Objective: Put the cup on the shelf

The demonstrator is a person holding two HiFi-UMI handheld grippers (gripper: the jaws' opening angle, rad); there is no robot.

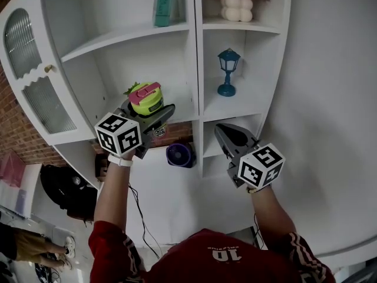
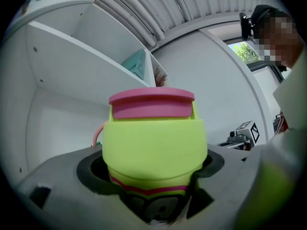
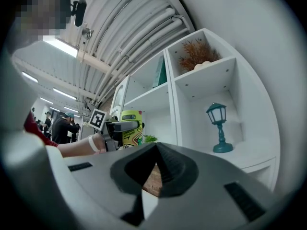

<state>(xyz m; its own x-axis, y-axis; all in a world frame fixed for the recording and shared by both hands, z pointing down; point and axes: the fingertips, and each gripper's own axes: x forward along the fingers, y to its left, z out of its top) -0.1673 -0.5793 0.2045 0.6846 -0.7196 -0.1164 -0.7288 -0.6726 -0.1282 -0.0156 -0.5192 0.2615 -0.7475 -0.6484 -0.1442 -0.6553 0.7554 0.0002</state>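
A lime-green cup (image 1: 145, 99) with a pink lid is held upright in front of the middle-left compartment of the white shelf unit (image 1: 196, 69). My left gripper (image 1: 154, 113) is shut on its lower body. In the left gripper view the cup (image 2: 153, 138) fills the middle, with the grey jaws of the left gripper (image 2: 153, 178) closed round its base. Whether its bottom touches the shelf board is hidden. My right gripper (image 1: 222, 130) is shut and holds nothing, lower and to the right by the bottom compartments. The right gripper view shows the right gripper (image 3: 154, 152) with jaws together and the cup (image 3: 129, 127) at the left.
A blue lantern (image 1: 228, 71) stands in the middle-right compartment. Above it is a white vase (image 1: 237, 8) with dried plants, and a teal book (image 1: 165, 3) at the upper left. A small green plant (image 1: 131, 89) sits behind the cup. A purple object (image 1: 179, 155) lies below. A glass cabinet door (image 1: 29, 69) hangs open at the left.
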